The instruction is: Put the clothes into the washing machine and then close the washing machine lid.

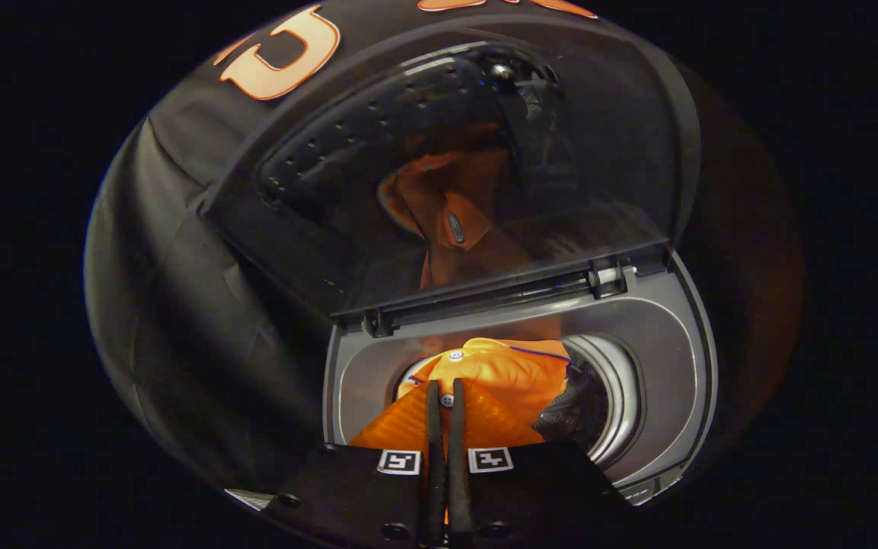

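Gripper (445,396) fingers stand nearly together at the lower centre of the frame, pinching a fold of the bright orange buttoned garment (511,374) between them, so the gripper is closed on the cloth. That garment lies in the round mouth of the washing machine's pale metal drum (622,396), bunched up with 2 small buttons showing near the fingertips; part of it drapes toward the gripper over the near rim of the opening. A dark mesh piece (572,408) sits against the garment's right side, just inside the drum. Around the drum runs the grey plastic top deck of the washing machine (660,335). Above it, filling the upper centre of the frame, the dark translucent lid (447,175) stands raised on its hinges, with a dim orange reflection in it.

Judging from this, the risk is cloth left over the rim: if the gripper lets go with the fold not pushed fully down, the lid could catch the fabric and fail to shut. Fabric may also cling to the fingers on release and be dragged out.
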The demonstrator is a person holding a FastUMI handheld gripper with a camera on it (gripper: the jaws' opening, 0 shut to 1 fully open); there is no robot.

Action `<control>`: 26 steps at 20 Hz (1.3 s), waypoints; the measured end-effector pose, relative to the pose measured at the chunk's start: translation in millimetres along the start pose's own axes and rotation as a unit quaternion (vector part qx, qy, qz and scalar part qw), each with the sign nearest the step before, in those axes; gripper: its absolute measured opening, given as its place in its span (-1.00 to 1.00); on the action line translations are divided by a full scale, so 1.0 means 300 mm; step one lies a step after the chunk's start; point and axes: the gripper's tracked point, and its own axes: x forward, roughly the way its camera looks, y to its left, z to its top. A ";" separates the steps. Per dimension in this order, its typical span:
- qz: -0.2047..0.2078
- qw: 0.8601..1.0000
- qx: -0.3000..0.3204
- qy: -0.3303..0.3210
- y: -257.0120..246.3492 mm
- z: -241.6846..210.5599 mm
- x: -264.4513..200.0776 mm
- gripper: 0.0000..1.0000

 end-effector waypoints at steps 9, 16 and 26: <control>-0.057 0.998 -0.025 0.020 -0.110 -0.086 0.168 -0.81; -0.092 0.993 -0.063 0.042 -0.157 -0.158 0.248 -0.81; -0.113 0.990 -0.077 0.031 -0.178 -0.145 0.224 0.35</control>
